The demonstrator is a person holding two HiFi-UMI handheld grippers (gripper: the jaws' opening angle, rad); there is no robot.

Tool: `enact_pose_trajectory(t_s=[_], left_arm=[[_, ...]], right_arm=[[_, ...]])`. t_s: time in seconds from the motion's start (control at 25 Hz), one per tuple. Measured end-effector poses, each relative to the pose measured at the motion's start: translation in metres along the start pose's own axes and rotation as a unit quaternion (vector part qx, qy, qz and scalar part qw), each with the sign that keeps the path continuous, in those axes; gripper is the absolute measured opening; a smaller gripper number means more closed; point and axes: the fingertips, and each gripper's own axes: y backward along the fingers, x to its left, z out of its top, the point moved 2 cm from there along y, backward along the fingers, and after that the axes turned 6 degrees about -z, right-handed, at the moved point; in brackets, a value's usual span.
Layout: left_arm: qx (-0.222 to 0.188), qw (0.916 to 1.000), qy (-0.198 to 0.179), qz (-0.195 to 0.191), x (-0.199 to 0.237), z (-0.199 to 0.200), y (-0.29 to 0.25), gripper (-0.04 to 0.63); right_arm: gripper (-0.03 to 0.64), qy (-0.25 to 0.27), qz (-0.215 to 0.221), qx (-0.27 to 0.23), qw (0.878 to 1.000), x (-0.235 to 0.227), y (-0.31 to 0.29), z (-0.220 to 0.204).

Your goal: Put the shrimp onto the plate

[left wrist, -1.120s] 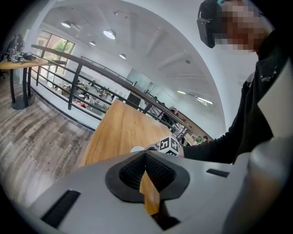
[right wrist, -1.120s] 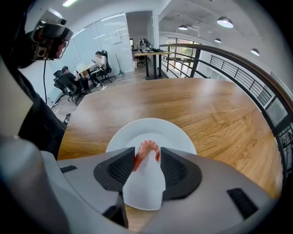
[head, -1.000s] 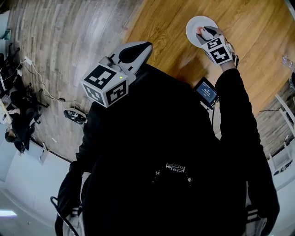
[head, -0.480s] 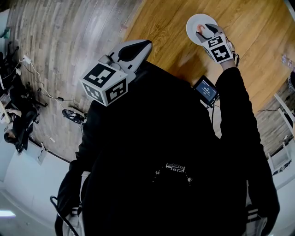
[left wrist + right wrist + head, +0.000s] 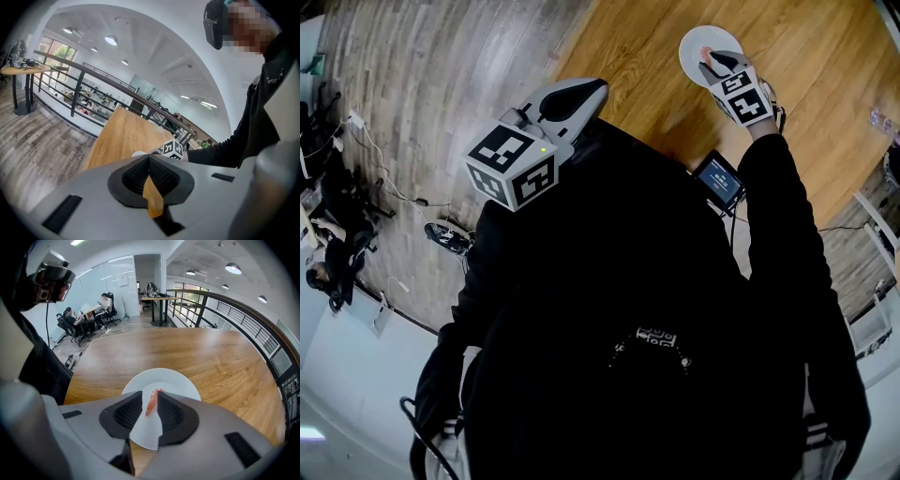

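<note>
A white plate [image 5: 697, 37] stands on the wooden table [image 5: 628, 47], and it also shows in the right gripper view [image 5: 176, 380]. The orange-pink shrimp [image 5: 151, 404] lies on it, a pink spot in the head view [image 5: 704, 53]. My right gripper [image 5: 150, 393] points steeply down over the plate [image 5: 713, 62]. Its jaws have just been closing with the shrimp between them, and a gap still shows beside the shrimp. My left gripper [image 5: 598, 90] hangs in the air near the table's edge, its tips [image 5: 149, 158] touching with nothing between them.
A small screen device [image 5: 718, 182] sits near the person's right arm. Cables [image 5: 384, 178] lie on the grey floor left of the table. A railing [image 5: 243, 319] runs behind the table, and people sit at desks [image 5: 75, 319] beyond it.
The right gripper has edged slightly farther over the plate. The shrimp stays on the plate. The left gripper has barely shifted.
</note>
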Motion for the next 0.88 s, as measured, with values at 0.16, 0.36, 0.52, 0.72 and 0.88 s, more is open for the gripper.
enact_pose_trajectory(t_s=[0.16, 0.36, 0.52, 0.72, 0.88], left_arm=[[-0.009, 0.9999, -0.012, 0.0, -0.006, 0.003, 0.005, 0.006], [-0.01, 0.9988, -0.047, 0.001, 0.0, 0.009, 0.007, 0.006], [-0.022, 0.9973, -0.069, -0.018, -0.003, 0.019, 0.0, 0.006], [-0.027, 0.9933, -0.098, -0.055, -0.008, 0.037, -0.012, 0.006], [-0.031, 0.9878, -0.114, -0.102, -0.024, 0.041, -0.037, 0.006]], right_arm=[[0.04, -0.001, -0.006, -0.007, 1.0, -0.001, 0.01, 0.005], [0.02, -0.008, 0.002, -0.017, 1.0, 0.007, 0.015, 0.013], [0.02, -0.038, -0.003, -0.036, 0.999, 0.003, 0.032, 0.014], [0.02, -0.07, -0.011, -0.114, 0.991, 0.007, 0.086, 0.046], [0.02, -0.099, -0.033, -0.178, 0.978, 0.007, 0.135, 0.052]])
